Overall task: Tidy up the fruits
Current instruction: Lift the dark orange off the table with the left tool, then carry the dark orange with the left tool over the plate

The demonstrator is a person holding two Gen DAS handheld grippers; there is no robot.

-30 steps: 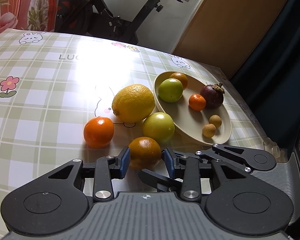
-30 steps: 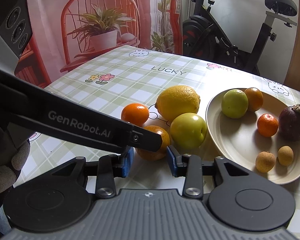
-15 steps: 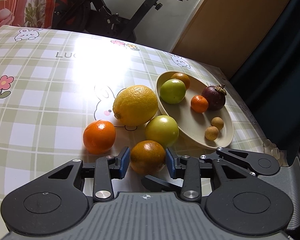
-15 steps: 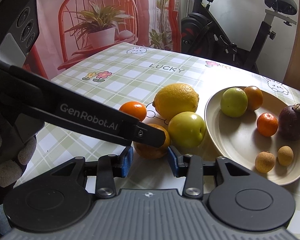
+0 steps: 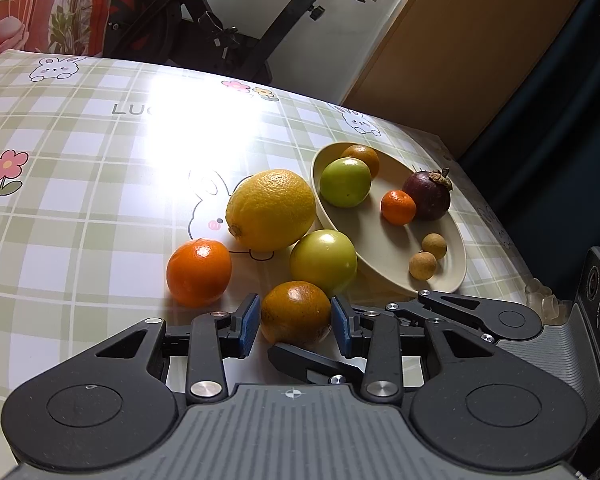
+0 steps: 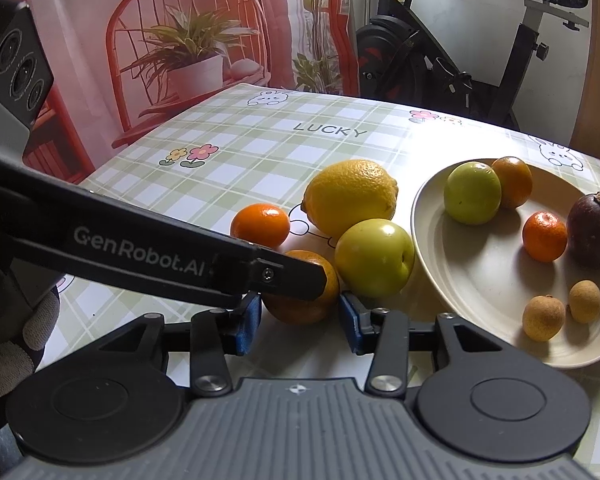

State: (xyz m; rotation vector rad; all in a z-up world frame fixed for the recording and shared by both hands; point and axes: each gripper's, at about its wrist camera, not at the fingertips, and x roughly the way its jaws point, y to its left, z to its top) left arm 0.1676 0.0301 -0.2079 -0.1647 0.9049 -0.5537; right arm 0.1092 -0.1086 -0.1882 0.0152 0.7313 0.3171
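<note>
A dark orange (image 5: 296,312) lies on the checked tablecloth between the blue pads of my left gripper (image 5: 295,326), which is open and stands close on both sides. My right gripper (image 6: 299,322) is open too, just behind the same orange (image 6: 300,304), whose top is hidden by the left gripper's finger (image 6: 160,256). Beside it lie a green apple (image 5: 323,262), a big yellow citrus (image 5: 272,208) and a tangerine (image 5: 199,272). The beige plate (image 5: 380,240) to the right holds several fruits: an apple, an orange, a small tangerine, a mangosteen (image 5: 427,196) and two longans.
The right gripper's finger (image 5: 312,360) crosses under the left gripper's fingers. A gloved hand (image 6: 4,360) shows at the left edge. An exercise bike (image 6: 480,60) stands behind the table. The table's right edge runs just past the plate (image 6: 480,280).
The left gripper has moved forward, so the dark orange sits deeper between its pads. Its finger reaches further across the orange in the right wrist view. The gaps between both grippers' pads are unchanged.
</note>
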